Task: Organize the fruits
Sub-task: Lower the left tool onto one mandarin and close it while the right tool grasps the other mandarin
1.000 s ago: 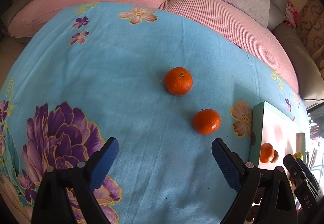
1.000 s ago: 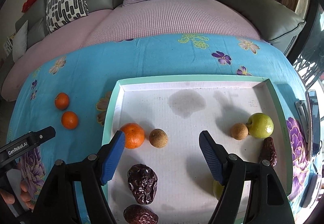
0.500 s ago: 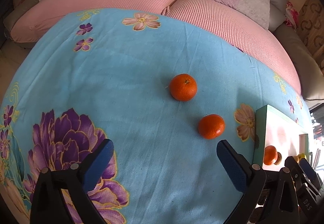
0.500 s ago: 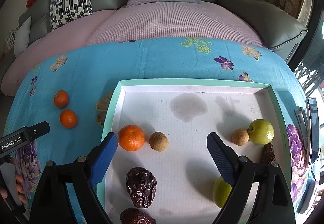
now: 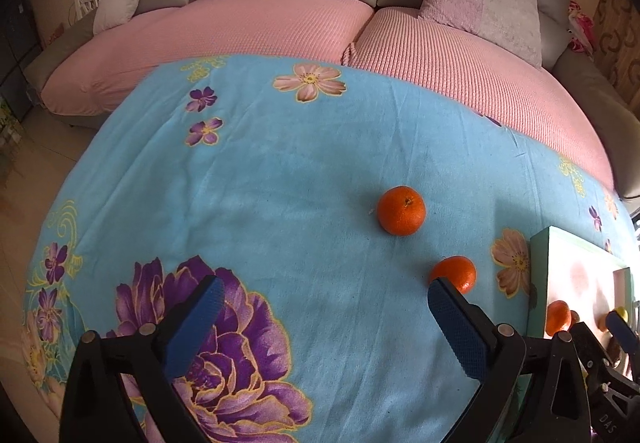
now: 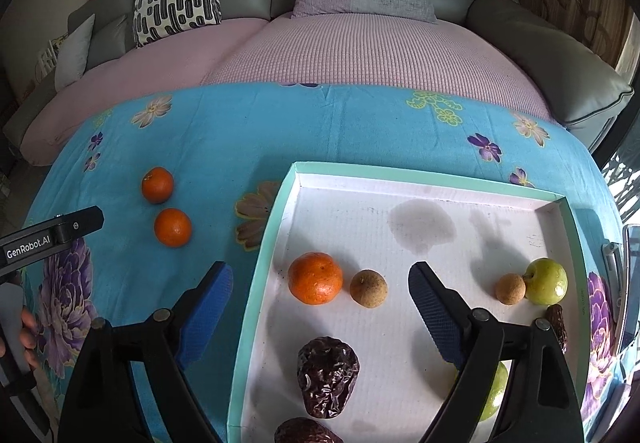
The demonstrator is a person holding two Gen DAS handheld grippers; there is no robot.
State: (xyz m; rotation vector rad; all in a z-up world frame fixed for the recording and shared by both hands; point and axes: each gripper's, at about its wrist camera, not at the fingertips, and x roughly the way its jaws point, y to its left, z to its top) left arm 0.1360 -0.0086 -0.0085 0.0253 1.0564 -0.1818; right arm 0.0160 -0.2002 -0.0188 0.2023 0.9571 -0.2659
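Observation:
Two oranges lie loose on the blue floral cloth: a far orange (image 5: 401, 210) (image 6: 157, 185) and a near orange (image 5: 455, 273) (image 6: 173, 227). My left gripper (image 5: 324, 319) is open and empty, its right finger just in front of the near orange. A mint-rimmed white tray (image 6: 264, 271) (image 5: 538, 283) holds an orange (image 6: 315, 277), two small brown round fruits (image 6: 368, 288) (image 6: 510, 288), a green apple (image 6: 546, 281) and dark wrinkled dates (image 6: 328, 375). My right gripper (image 6: 320, 303) hangs open above the tray's near left part, holding nothing.
A pink and grey sofa (image 5: 280, 27) with cushions curves behind the table. The left gripper's body (image 6: 48, 237) and a hand (image 6: 28, 327) show at the left edge of the right wrist view. A second green apple (image 6: 496, 391) is half hidden behind the right finger.
Both grippers have pulled back toward me. The loose oranges now sit lower and further right in the left view. No fruit has moved.

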